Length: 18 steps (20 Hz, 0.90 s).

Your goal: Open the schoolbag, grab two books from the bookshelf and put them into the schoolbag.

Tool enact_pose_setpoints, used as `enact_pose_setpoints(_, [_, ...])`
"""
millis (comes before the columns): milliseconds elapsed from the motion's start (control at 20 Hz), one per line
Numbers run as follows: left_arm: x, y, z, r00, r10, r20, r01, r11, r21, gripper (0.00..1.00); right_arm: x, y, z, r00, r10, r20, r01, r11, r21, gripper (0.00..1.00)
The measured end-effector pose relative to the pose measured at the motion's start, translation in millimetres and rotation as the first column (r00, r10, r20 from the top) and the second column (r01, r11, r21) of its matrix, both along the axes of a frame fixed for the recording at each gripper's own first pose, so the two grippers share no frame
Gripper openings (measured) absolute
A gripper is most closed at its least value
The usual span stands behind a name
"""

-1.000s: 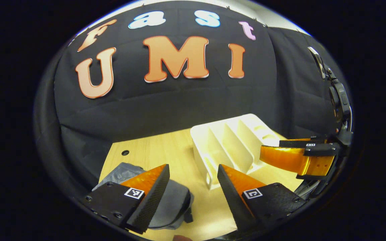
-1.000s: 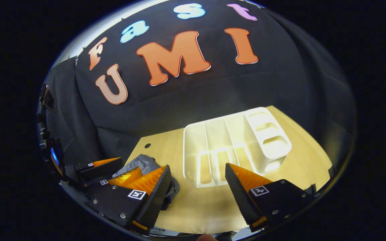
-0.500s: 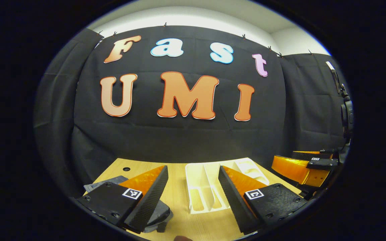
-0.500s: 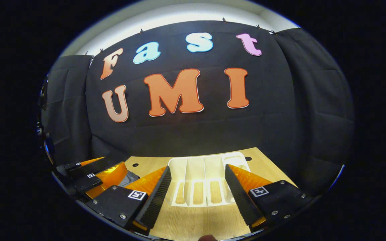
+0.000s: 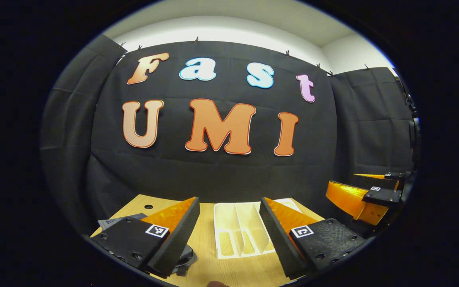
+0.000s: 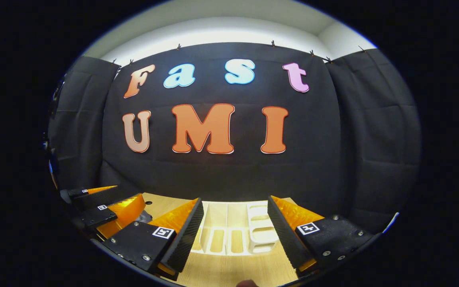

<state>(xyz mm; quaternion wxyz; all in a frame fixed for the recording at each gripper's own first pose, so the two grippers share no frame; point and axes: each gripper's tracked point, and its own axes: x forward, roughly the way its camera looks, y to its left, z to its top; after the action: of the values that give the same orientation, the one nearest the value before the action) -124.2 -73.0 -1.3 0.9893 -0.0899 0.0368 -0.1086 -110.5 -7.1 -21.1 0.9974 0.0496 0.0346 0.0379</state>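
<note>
Two grippers level, fingers (image 5: 271,227) apart.

The left gripper's fingers (image 5: 173,235) hide most of the grey schoolbag (image 5: 112,222).

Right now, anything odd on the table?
Yes: the white bookshelf has empty slots, with no books visible in them. The grey schoolbag lies low at the table's left edge, mostly hidden. Both the left claw and right claw are open, holding nothing.
</note>
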Motion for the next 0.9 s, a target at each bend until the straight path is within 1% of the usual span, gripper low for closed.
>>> enact_pose_setpoints(250, [-1.7, 5.5, 1.9, 1.000, 0.021, 0.017, -0.022, 1.000, 0.004, 0.96, -4.3, 5.4, -5.0, 1.000, 0.018, -0.007, -0.017, 1.000, 0.021, 0.96])
enact_pose_setpoints(450, [-2.8, 15.9, 8.1, 0.998, 0.037, 0.051, -0.037, 0.999, 0.002, 0.95, -3.1, 5.2, -4.3, 1.000, 0.005, -0.001, -0.005, 1.000, 0.026, 0.96])
enact_pose_setpoints(700, [-10.7, 19.7, 11.0, 0.996, 0.023, 0.087, -0.027, 0.999, 0.039, 0.96, -1.5, 13.2, -3.5, 1.000, -0.008, 0.015, 0.007, 0.998, 0.069, 0.96])
enact_pose_setpoints(900, [-12.9, 20.2, 3.8, 0.997, 0.018, 0.079, -0.022, 0.999, 0.048, 0.95, -1.2, 21.8, -1.9, 1.000, 0.000, 0.025, -0.001, 0.999, 0.046, 0.95])
